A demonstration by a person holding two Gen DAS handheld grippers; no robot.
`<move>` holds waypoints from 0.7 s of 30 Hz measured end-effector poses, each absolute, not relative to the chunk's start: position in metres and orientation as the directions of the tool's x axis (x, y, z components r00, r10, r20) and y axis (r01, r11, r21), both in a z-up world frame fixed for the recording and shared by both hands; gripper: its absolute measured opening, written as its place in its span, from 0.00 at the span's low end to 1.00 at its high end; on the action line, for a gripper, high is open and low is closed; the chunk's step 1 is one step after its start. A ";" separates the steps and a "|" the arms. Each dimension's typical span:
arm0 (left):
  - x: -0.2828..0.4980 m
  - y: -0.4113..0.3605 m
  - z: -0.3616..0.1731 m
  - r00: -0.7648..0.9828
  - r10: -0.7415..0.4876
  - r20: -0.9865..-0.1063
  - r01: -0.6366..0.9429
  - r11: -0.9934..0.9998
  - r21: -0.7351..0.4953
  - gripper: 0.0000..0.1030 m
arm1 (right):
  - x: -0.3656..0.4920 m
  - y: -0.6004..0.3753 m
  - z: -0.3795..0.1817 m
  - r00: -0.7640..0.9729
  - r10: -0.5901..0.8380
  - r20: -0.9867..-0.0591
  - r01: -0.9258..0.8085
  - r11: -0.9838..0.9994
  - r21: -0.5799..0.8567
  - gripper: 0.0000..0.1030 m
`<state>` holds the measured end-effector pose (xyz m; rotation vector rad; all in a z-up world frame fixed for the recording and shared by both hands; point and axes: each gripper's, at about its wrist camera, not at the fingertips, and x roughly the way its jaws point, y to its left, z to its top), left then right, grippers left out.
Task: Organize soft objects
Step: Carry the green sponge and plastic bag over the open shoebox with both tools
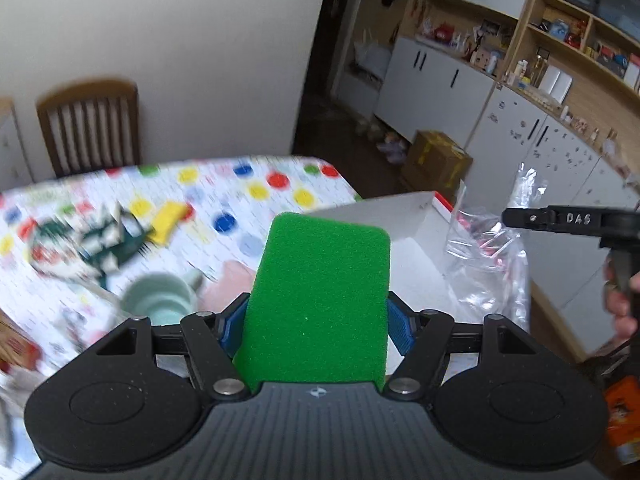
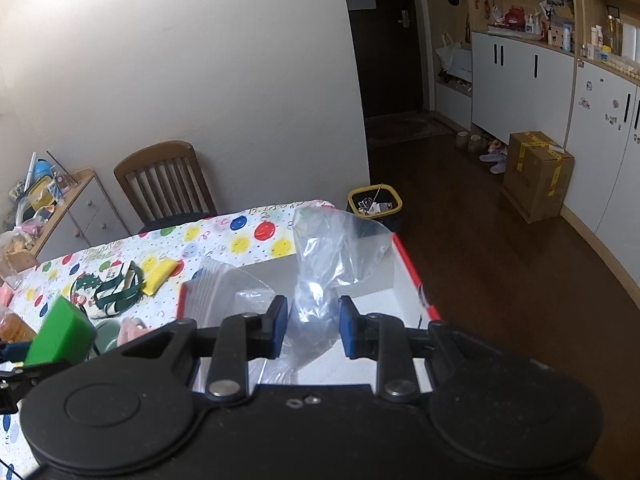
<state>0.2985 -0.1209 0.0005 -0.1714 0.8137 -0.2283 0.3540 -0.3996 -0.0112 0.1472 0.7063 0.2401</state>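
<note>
My left gripper [image 1: 316, 328] is shut on a green sponge [image 1: 324, 288], its blue pads pressing the sponge's sides; the sponge stands upright above the table. In the right wrist view the same green sponge [image 2: 60, 332] shows at the lower left. My right gripper [image 2: 313, 330] is shut on a crumpled clear plastic bag [image 2: 320, 264] that rises above a white box with a red rim [image 2: 404, 268]. From the left wrist view the right gripper [image 1: 560, 220] and the bag [image 1: 492, 248] sit at the right, beyond the box [image 1: 400, 216]. A yellow sponge [image 2: 160, 272] lies on the dotted tablecloth [image 2: 248, 236].
A green-and-white pouch [image 2: 112, 288], a pale green mug [image 1: 160, 300] and a pink soft thing [image 1: 224, 288] lie on the table. Flat zip bags [image 2: 216, 284] lean in the box. A wooden chair [image 2: 164, 180] stands behind; a yellow-rimmed bin [image 2: 374, 204] and a cardboard box [image 2: 536, 172] stand on the floor.
</note>
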 end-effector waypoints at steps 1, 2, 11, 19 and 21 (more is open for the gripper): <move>0.303 -0.117 -0.002 0.651 -0.280 -0.706 0.119 0.956 -0.270 0.67 | 0.357 -0.402 -0.013 0.731 0.273 -0.626 -0.171 0.961 0.219 0.26; 0.307 -0.113 -0.004 0.643 -0.290 -0.709 0.102 0.950 -0.296 0.67 | 0.360 -0.404 -0.015 0.727 0.278 -0.627 -0.177 0.959 0.221 0.26; 0.300 -0.053 0.042 0.658 -0.370 -0.656 0.019 0.879 -0.476 0.67 | 0.379 -0.417 -0.021 0.720 0.314 -0.618 -0.214 0.949 0.233 0.26; 0.269 -0.010 0.064 0.666 -0.432 -0.608 -0.004 0.813 -0.582 0.67 | 0.386 -0.427 -0.031 0.706 0.356 -0.612 -0.237 0.933 0.270 0.26; 0.258 -0.002 0.064 0.661 -0.428 -0.616 -0.014 0.814 -0.581 0.67 | 0.387 -0.427 -0.032 0.703 0.362 -0.612 -0.245 0.931 0.270 0.26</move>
